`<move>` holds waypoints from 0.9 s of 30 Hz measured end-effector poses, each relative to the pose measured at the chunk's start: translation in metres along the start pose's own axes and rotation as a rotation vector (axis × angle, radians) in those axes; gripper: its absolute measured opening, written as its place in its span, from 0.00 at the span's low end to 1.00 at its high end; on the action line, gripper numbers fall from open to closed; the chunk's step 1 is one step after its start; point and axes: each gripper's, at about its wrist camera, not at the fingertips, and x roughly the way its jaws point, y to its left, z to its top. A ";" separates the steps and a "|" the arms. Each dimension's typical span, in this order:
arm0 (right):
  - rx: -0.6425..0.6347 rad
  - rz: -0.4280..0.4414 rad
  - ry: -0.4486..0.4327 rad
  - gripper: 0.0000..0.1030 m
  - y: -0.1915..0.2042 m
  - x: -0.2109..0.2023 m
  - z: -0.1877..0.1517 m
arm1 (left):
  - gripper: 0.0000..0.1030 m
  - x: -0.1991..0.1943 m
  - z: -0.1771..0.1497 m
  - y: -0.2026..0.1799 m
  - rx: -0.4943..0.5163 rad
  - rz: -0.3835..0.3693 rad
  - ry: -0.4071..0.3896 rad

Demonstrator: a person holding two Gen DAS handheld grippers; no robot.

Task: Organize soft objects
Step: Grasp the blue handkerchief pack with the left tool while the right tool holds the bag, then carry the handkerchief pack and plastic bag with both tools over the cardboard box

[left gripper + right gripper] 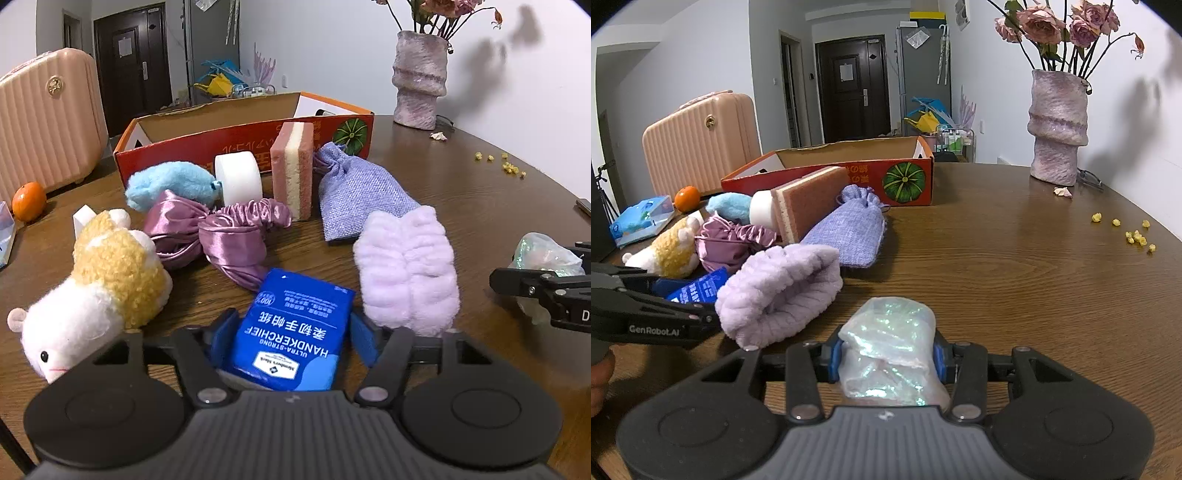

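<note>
My left gripper clamps a blue handkerchief pack, its long axis running away from me toward the orange cardboard box at the table's far edge. My right gripper pinches a crinkly iridescent bag near the round wooden table's near edge. A fluffy lilac headband lies just beside the pack.

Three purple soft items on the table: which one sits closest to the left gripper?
The fluffy lilac headband, lying right beside the left gripper. The satin scrunchie lies further off, and the woven drawstring pouch is back by the box.
</note>
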 end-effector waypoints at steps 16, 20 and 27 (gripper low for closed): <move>-0.001 0.000 -0.029 0.42 0.000 -0.005 0.001 | 0.51 -0.031 -0.010 -0.003 -0.051 0.075 -0.080; -0.004 0.000 -0.049 0.42 0.001 -0.008 0.000 | 0.51 -0.044 -0.013 -0.002 -0.075 0.090 -0.114; -0.011 -0.001 -0.084 0.42 0.003 -0.016 0.003 | 0.51 -0.069 -0.012 -0.003 -0.097 0.111 -0.191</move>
